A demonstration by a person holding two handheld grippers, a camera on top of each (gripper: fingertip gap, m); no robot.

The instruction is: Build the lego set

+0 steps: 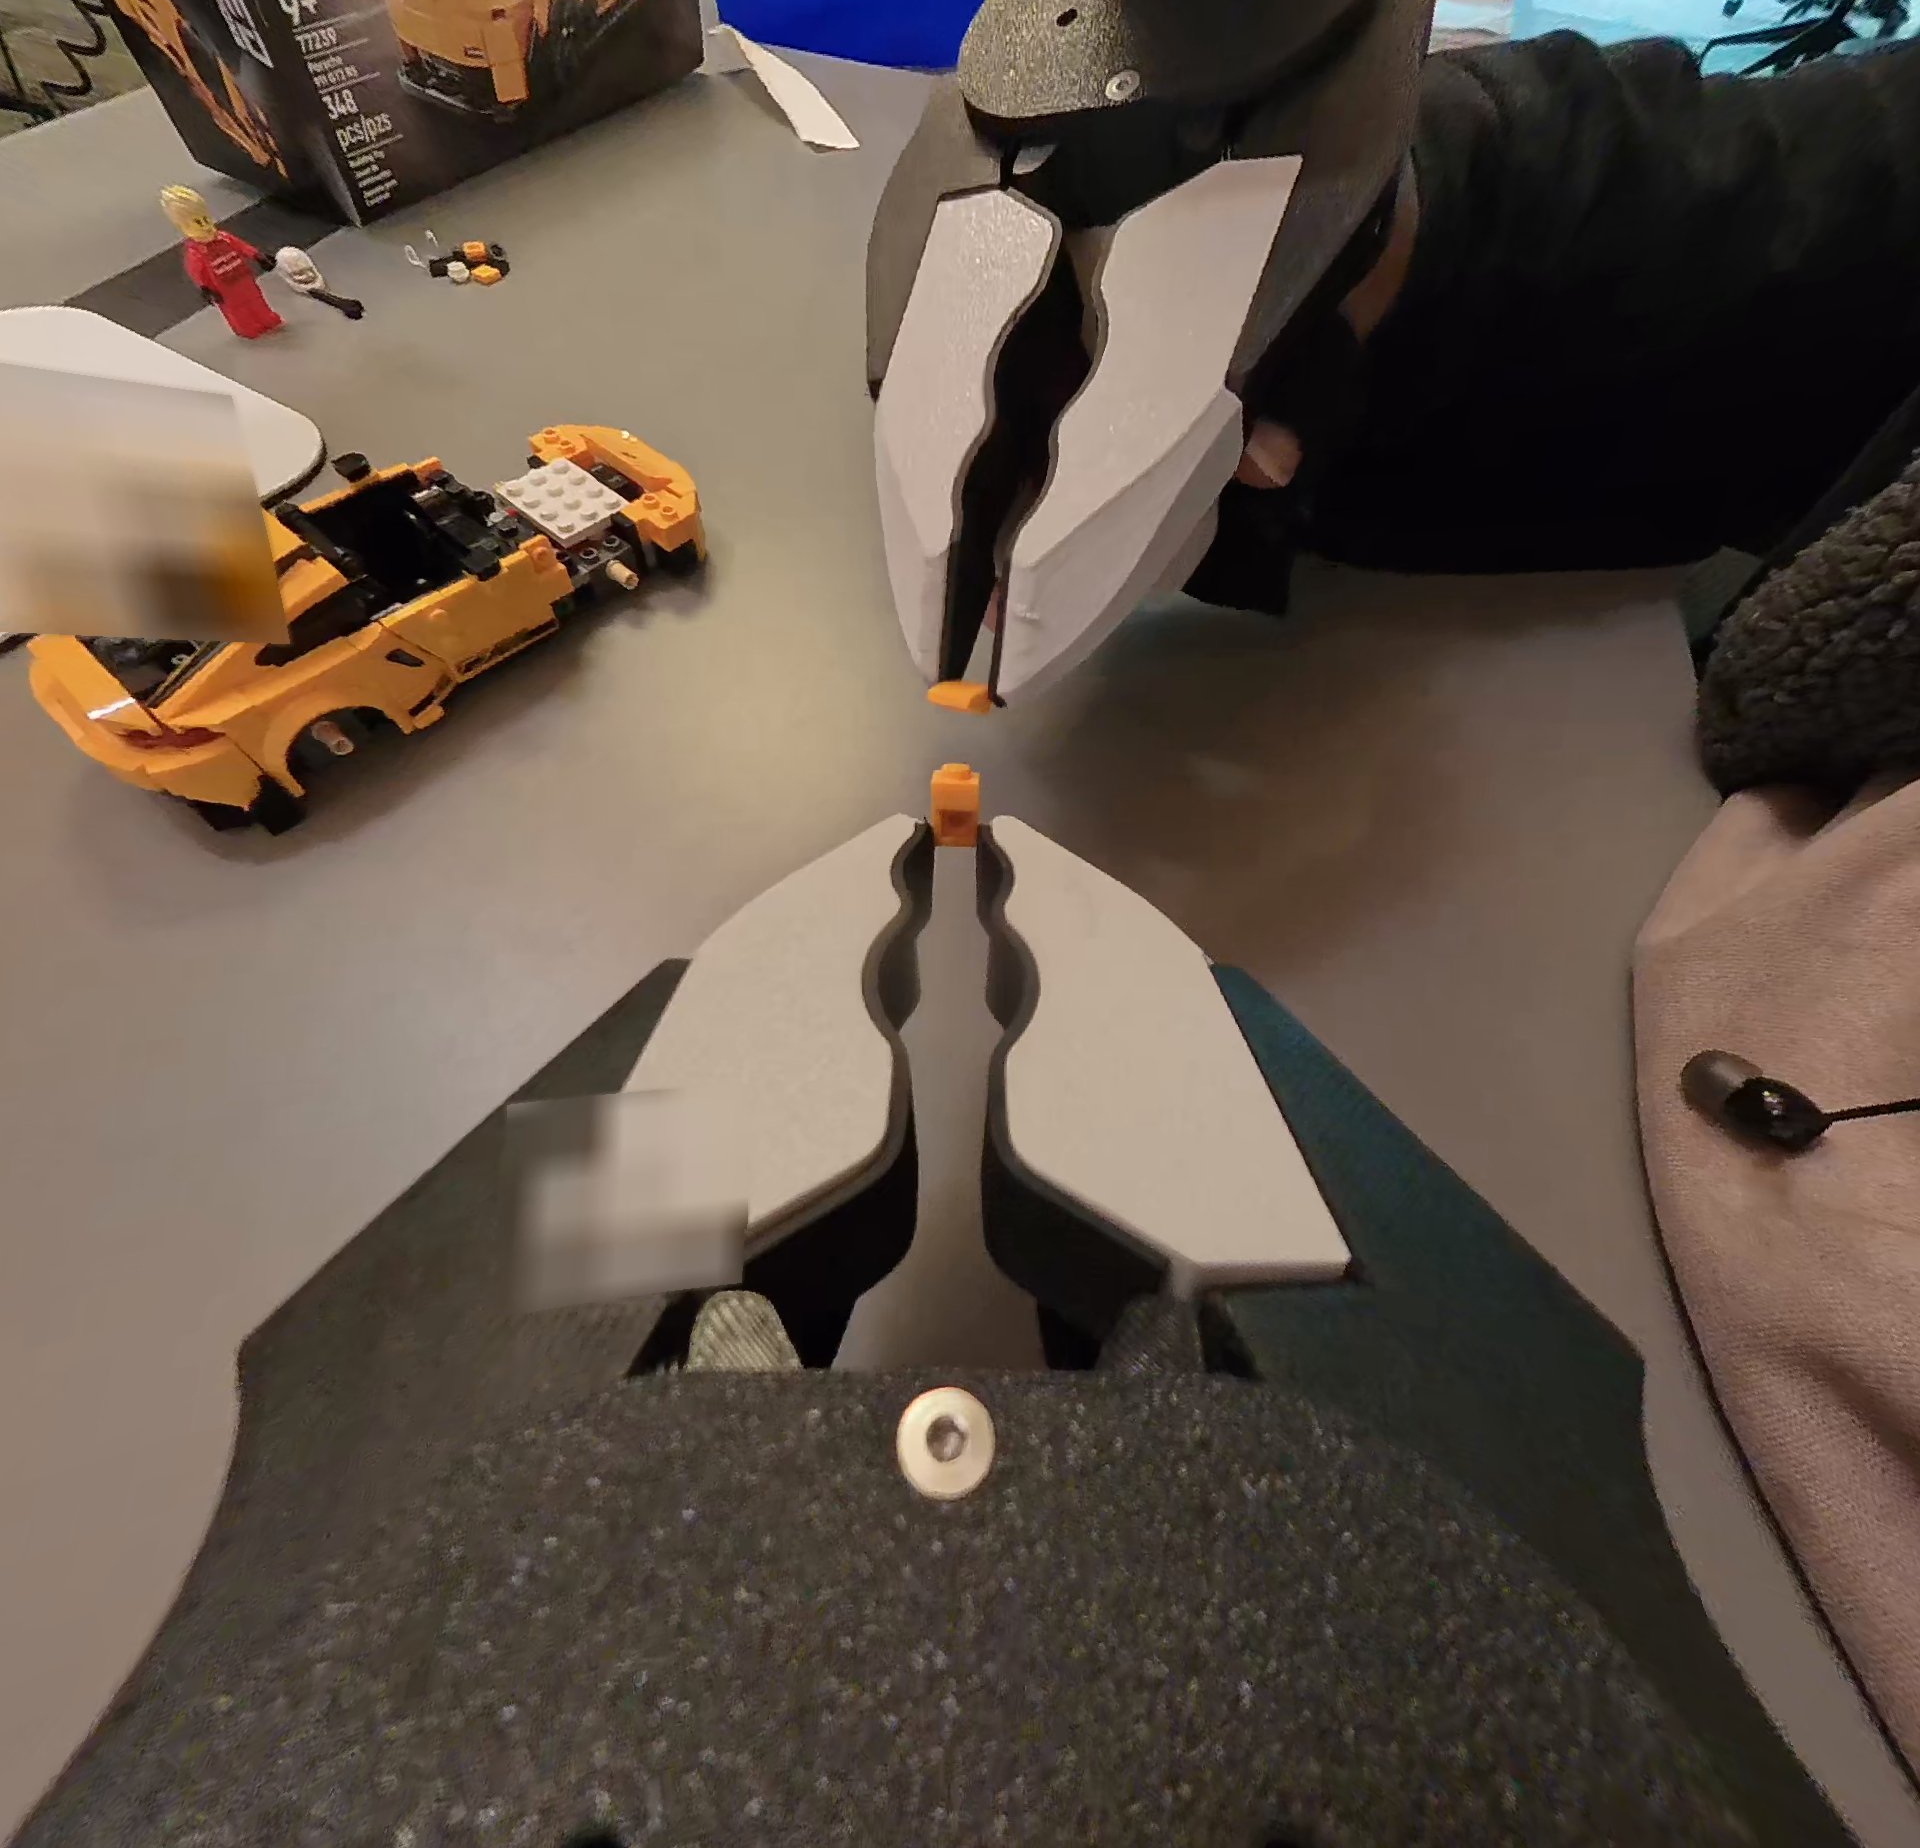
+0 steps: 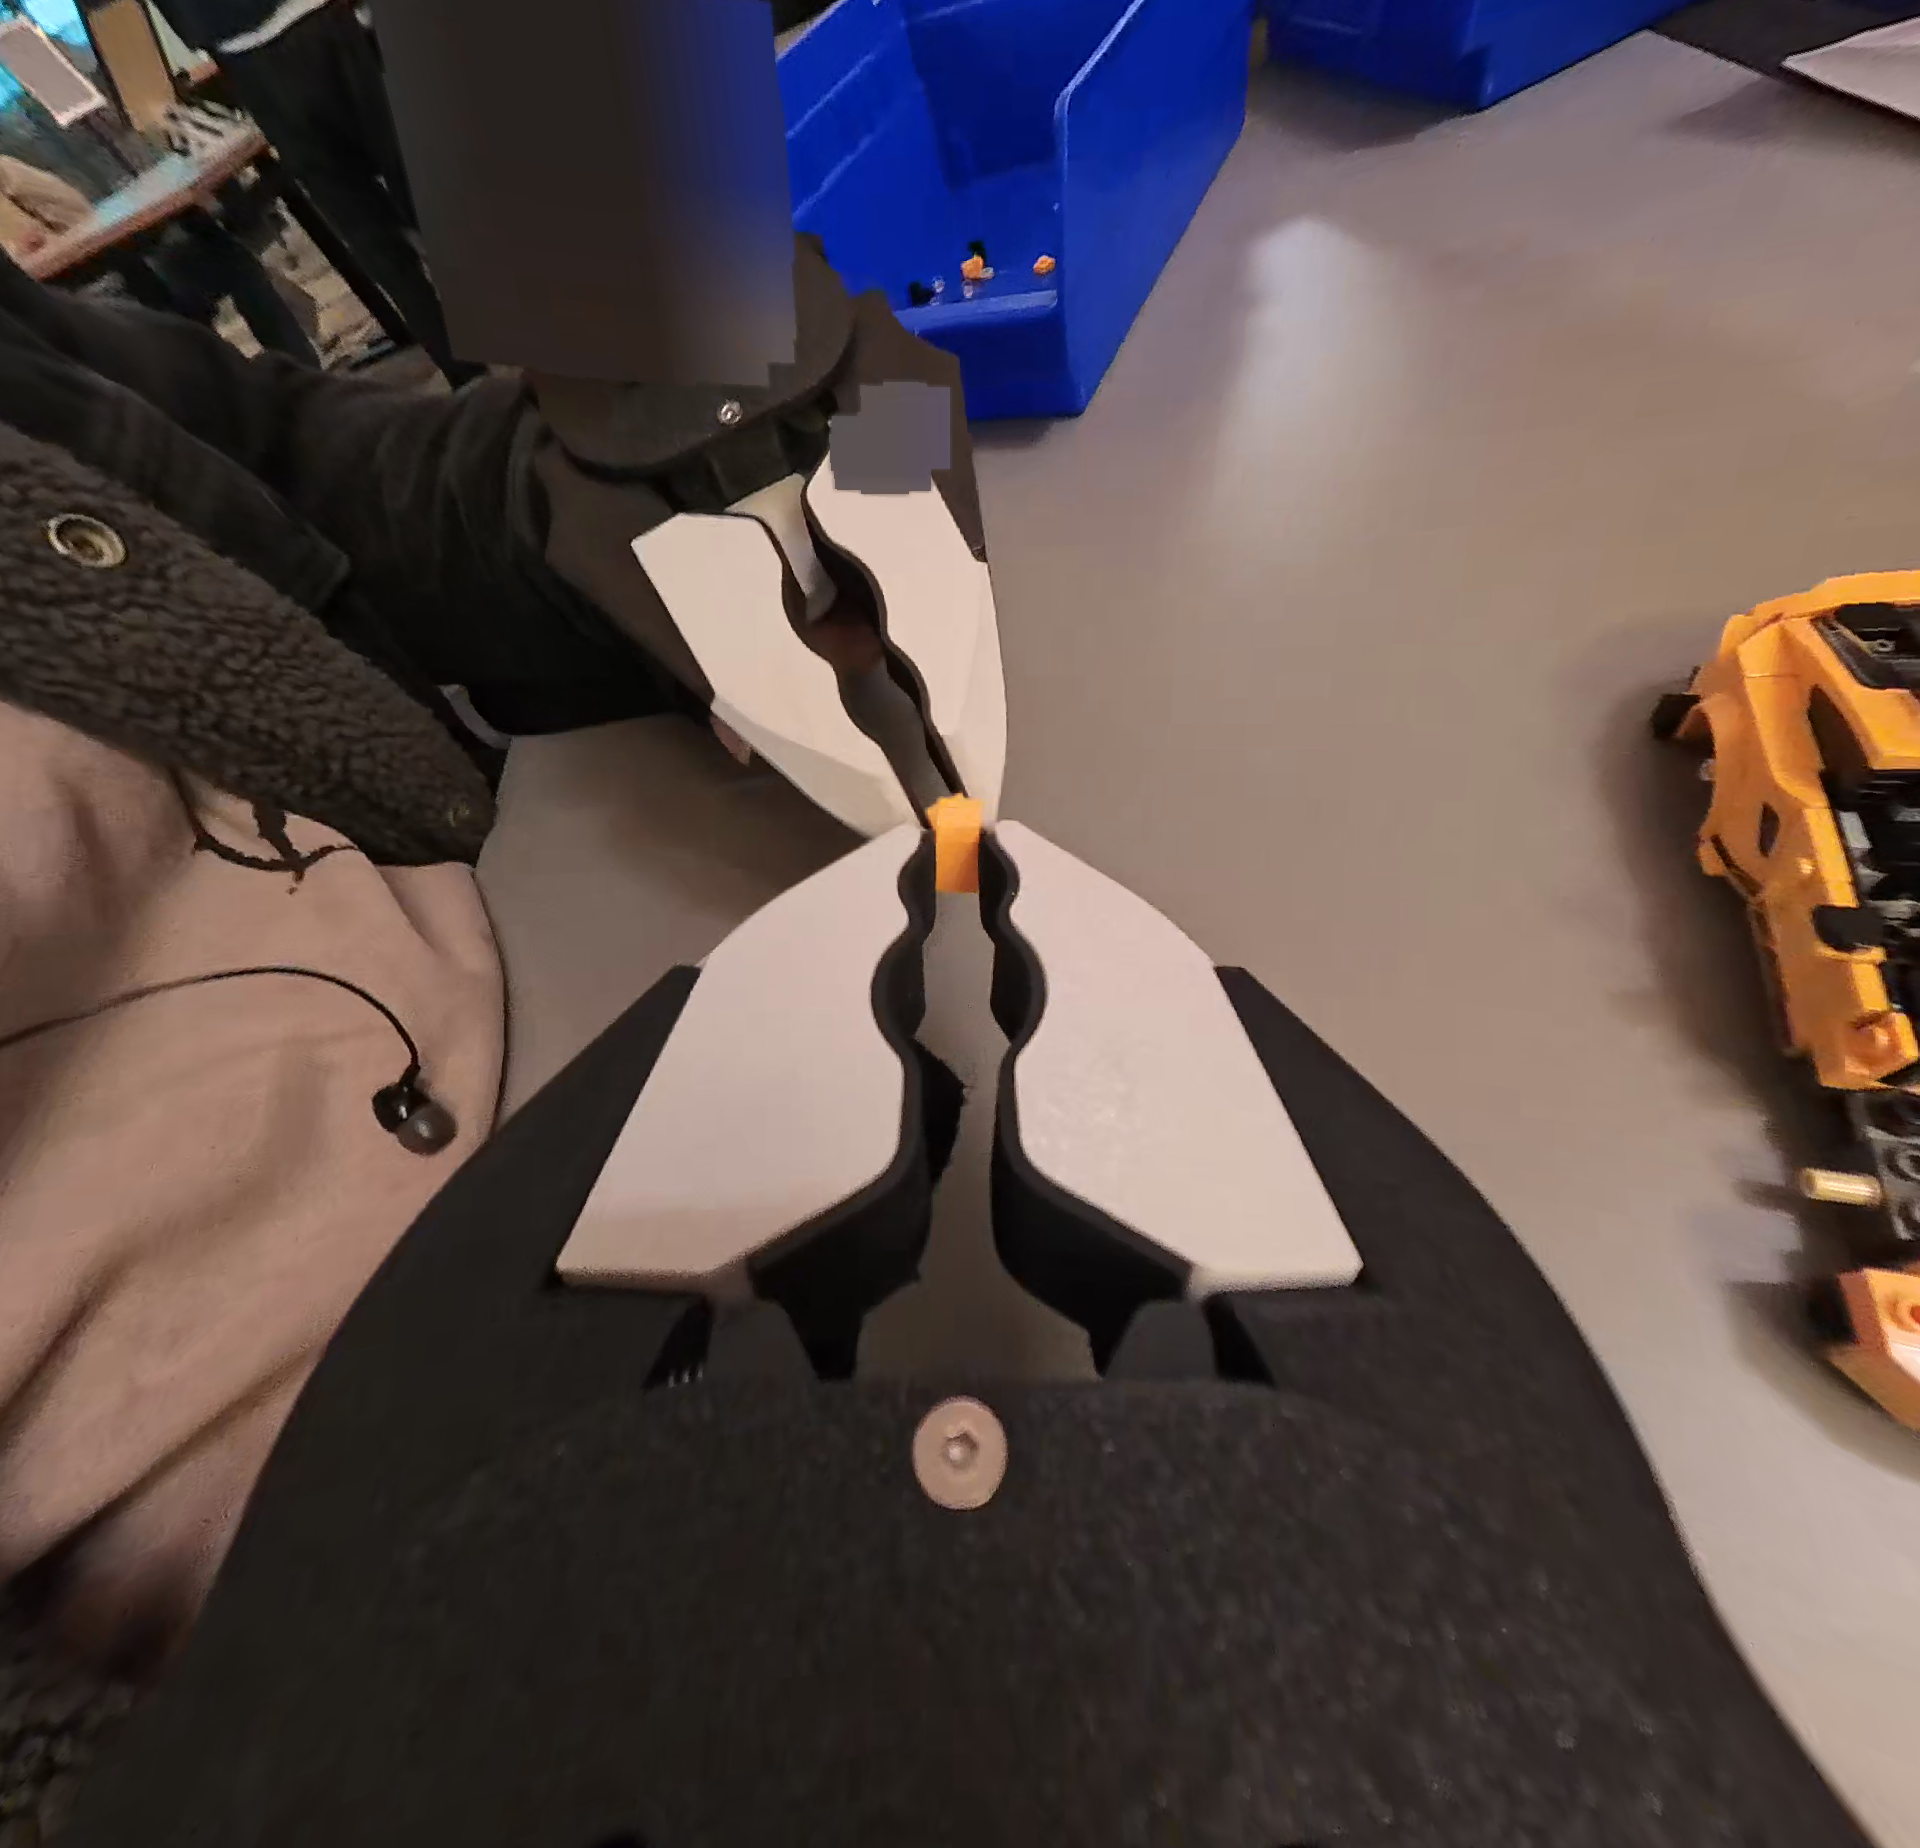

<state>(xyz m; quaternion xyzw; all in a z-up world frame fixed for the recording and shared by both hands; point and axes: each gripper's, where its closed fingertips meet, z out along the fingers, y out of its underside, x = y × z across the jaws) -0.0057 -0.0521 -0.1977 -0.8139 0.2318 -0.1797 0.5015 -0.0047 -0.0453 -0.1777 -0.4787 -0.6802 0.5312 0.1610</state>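
Observation:
My left gripper point(image 1: 954, 834) is shut on a small orange brick point(image 1: 954, 806) that sticks out past its tips, studs showing. My right gripper point(image 1: 966, 686) comes down from above, shut on a small orange sloped piece point(image 1: 961, 697). A narrow gap separates the two pieces. In the right wrist view my right gripper point(image 2: 956, 858) holds its orange piece point(image 2: 956, 863), with the left gripper point(image 2: 948, 799) tip to tip against it. The partly built orange car point(image 1: 364, 603) stands on the grey table to the left, without wheels; it also shows in the right wrist view point(image 2: 1818, 863).
The set's box point(image 1: 416, 63) stands at the back left, with a red minifigure point(image 1: 223, 260) and a small pile of loose pieces point(image 1: 470, 263) in front. Blue bins point(image 2: 1039, 188) hold a few loose pieces point(image 2: 977, 266). A person's coat point(image 1: 1787, 1071) lies close by. The tips of both grippers are at nearly the same place.

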